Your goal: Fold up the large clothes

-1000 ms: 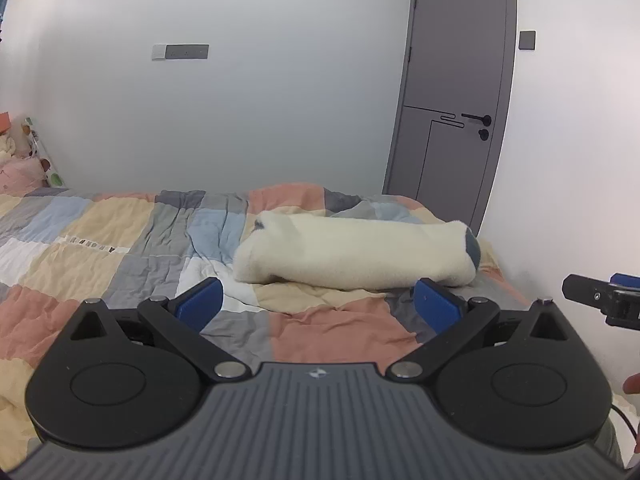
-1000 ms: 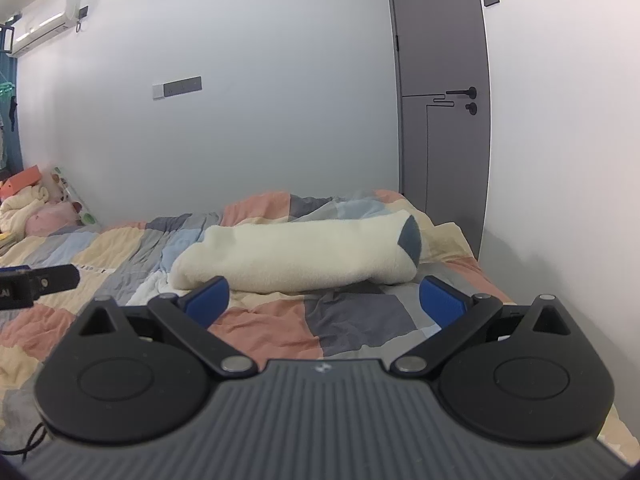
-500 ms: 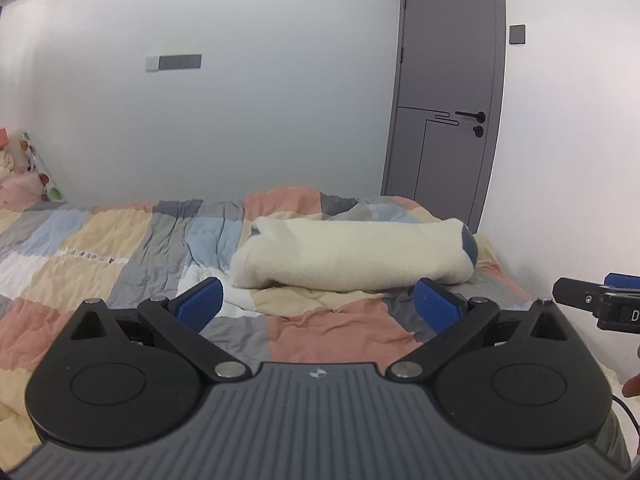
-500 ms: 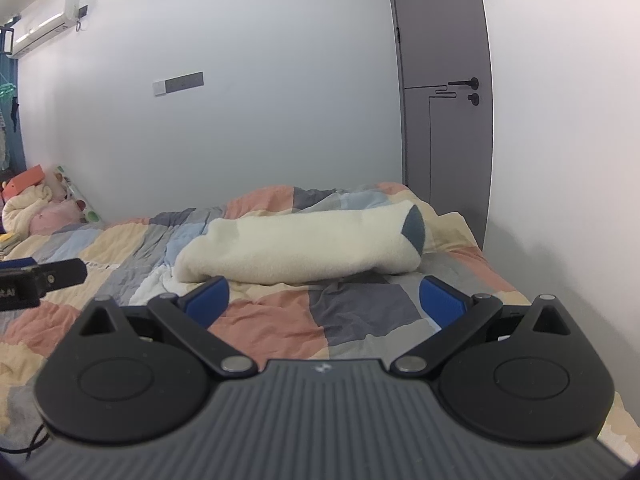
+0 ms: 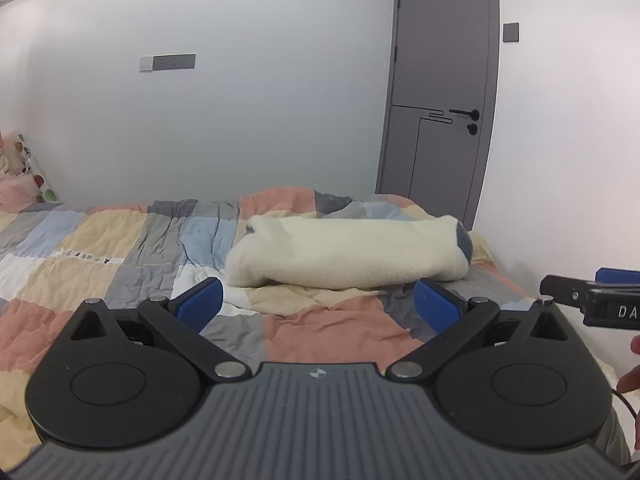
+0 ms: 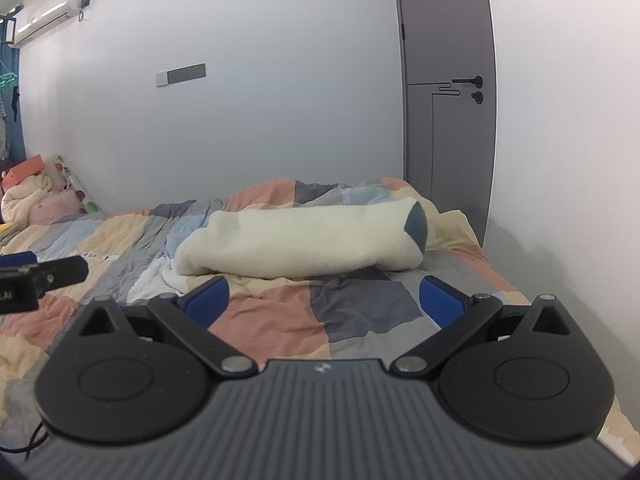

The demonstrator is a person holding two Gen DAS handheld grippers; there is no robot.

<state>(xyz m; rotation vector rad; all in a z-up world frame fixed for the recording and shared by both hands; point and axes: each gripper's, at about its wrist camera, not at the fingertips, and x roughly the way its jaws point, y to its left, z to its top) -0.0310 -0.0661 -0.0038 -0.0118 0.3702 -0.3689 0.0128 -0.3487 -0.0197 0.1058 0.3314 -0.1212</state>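
Note:
A cream fleece garment (image 5: 348, 254) lies folded into a long bundle across the far part of the bed, with a grey-blue patch (image 5: 464, 242) at its right end. The right wrist view shows the same garment (image 6: 304, 242). My left gripper (image 5: 318, 300) hovers over the quilt short of the bundle, open and empty. My right gripper (image 6: 326, 296) is open too, empty, and also short of the bundle. Each gripper's tip shows at the edge of the other's view.
The patchwork quilt (image 5: 120, 248) in peach, grey, blue and cream covers the whole bed. A grey door (image 5: 440, 100) stands behind the bed's right corner, beside a white wall. Plush toys and pillows (image 6: 36, 200) pile at the far left. A fingertip (image 5: 634, 376) shows at right.
Both grippers have tilted up a little, so the bed and the bundle sit lower in both views. The garment itself has not moved, and both grippers stay open.

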